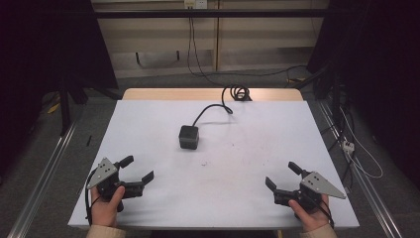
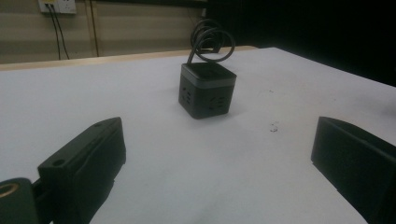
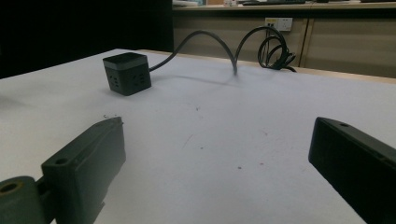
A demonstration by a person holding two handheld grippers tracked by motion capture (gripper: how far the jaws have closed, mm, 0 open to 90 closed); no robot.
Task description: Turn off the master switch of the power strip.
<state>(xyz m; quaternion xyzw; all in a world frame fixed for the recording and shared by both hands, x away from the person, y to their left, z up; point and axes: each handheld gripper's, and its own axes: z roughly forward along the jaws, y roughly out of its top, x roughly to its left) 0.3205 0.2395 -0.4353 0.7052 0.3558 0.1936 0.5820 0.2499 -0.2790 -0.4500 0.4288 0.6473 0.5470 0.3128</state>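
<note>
Where coiled beyond the cube socket [image 3: 127, 73], its cable [image 3: 273, 49].

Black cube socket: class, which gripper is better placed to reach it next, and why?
Left, probably. The left gripper, open, sits nearer the cube socket than the open right gripper.

Your counter [image 1: 148, 144], a flat white-topped surface, fills the middle of the frame; a small dark grey cube-shaped power socket [image 1: 188, 137] sits just above centre, its black cable [image 1: 213, 108] snaking toward the upper edge.
</note>
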